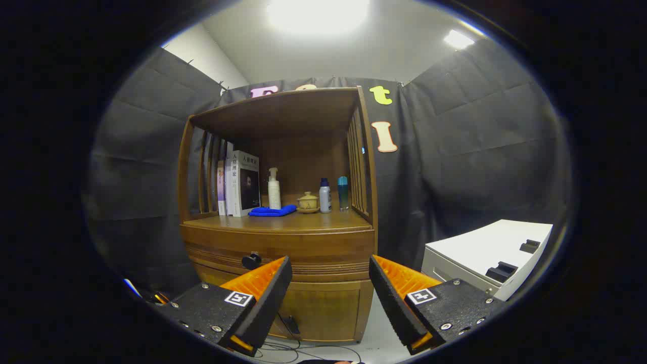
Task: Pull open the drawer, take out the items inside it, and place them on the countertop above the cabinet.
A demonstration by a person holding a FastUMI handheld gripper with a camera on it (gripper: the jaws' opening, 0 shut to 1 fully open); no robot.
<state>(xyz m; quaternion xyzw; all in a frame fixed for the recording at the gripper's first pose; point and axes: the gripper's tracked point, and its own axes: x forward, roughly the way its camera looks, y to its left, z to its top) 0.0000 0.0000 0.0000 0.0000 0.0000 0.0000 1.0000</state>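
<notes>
The hand-held gripper is held spread before the closed wooden drawer; its small dark knob, at ten o'clock, likely offers the only firm, rigid purchase.

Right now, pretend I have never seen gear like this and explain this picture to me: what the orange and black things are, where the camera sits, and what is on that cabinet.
The camera rides on a hand-held gripper that a person carries; it looks forward along the two orange-and-black fingers, which stand apart and hold nothing. Beyond them is a wooden cabinet with its drawer shut; the dark drawer knob sits just past the left-hand finger. On the countertop are books, a white pump bottle, a blue cloth, a small lidded cup and two small bottles. A white box stands off to the side.
</notes>
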